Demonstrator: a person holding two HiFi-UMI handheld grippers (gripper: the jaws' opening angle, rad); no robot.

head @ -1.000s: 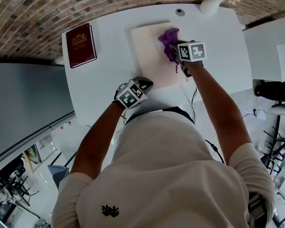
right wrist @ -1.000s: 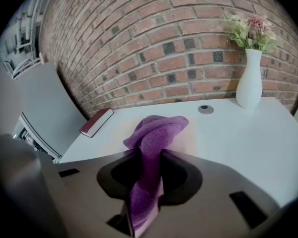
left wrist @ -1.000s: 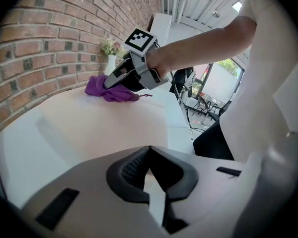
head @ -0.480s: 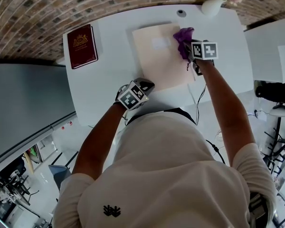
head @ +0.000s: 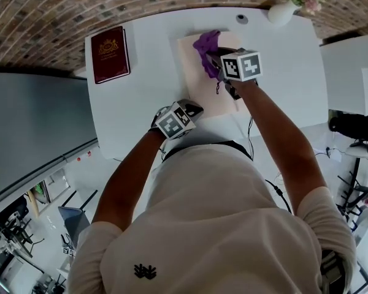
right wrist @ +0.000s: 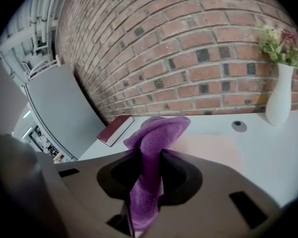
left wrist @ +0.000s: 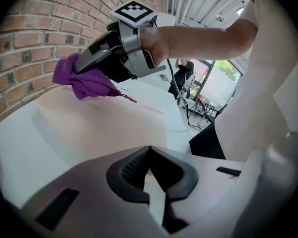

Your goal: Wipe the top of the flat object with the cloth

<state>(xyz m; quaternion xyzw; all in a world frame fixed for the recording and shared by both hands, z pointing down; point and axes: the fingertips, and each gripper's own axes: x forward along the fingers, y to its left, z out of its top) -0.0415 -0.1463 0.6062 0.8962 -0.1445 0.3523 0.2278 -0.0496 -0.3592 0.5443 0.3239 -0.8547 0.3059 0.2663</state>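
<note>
A pale beige flat board (head: 199, 81) lies on the white table (head: 147, 90). My right gripper (head: 213, 57) is shut on a purple cloth (head: 205, 43), which hangs over the board's far end. In the right gripper view the cloth (right wrist: 156, 133) sticks up between the jaws, with the board (right wrist: 211, 148) beyond it. My left gripper (head: 190, 109) stays shut and holds nothing at the board's near left corner. Whether it touches the board I cannot tell. From the left gripper view I see the board (left wrist: 104, 128), the cloth (left wrist: 84, 83) and the right gripper (left wrist: 79, 63) above it.
A dark red book (head: 110, 52) lies at the table's far left, also visible as the book (right wrist: 116, 128) in the right gripper view. A white vase (head: 282, 10) with flowers and a small round disc (head: 241, 18) stand at the far right. A brick wall (right wrist: 188, 48) runs behind the table.
The right gripper carried the cloth to the board's right edge, then back left across its far end. The left gripper has stayed at the near corner.
</note>
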